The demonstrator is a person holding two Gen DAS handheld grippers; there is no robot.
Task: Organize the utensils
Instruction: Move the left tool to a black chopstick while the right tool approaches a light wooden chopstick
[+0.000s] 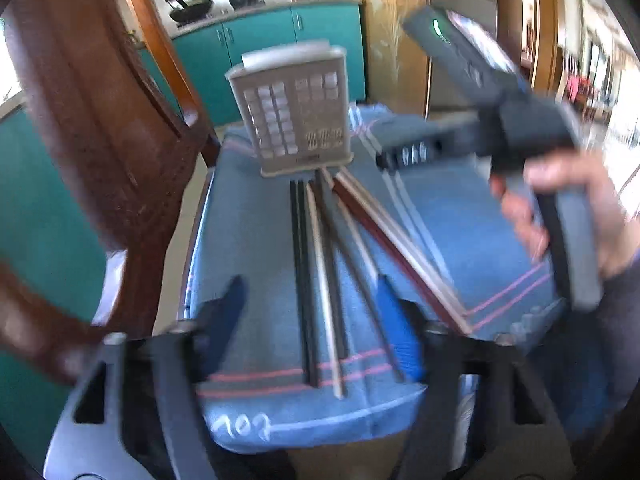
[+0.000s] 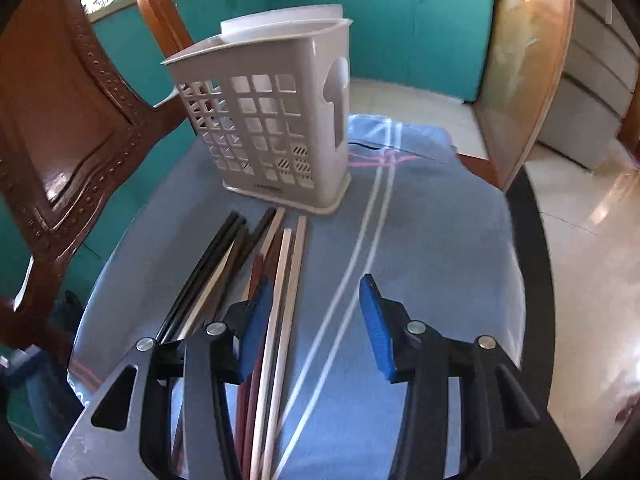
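Lying in a loose fan on the blue cloth (image 2: pixel 420 240), the chopsticks (image 2: pixel 280 280) fill the lower middle of the right wrist view; they are black, dark red and pale wood. A grey utensil holder (image 2: pixel 272 120) with square holes stands upright just behind their far tips, in the upper middle of the frame. The right gripper (image 2: pixel 316 320) hovers over the cloth with its blue pads partly apart, and nothing is pinched between them; the chopsticks pass under its left finger. In the left wrist view, the left gripper (image 1: pixel 308 320) is also partly spread, with several chopsticks (image 1: pixel 320 280) seen between its fingers, but no pad presses on them. A hand (image 1: pixel 568 208) at the right edge holds the other gripper. A carved wooden chair (image 2: pixel 60 140) stands at the left.
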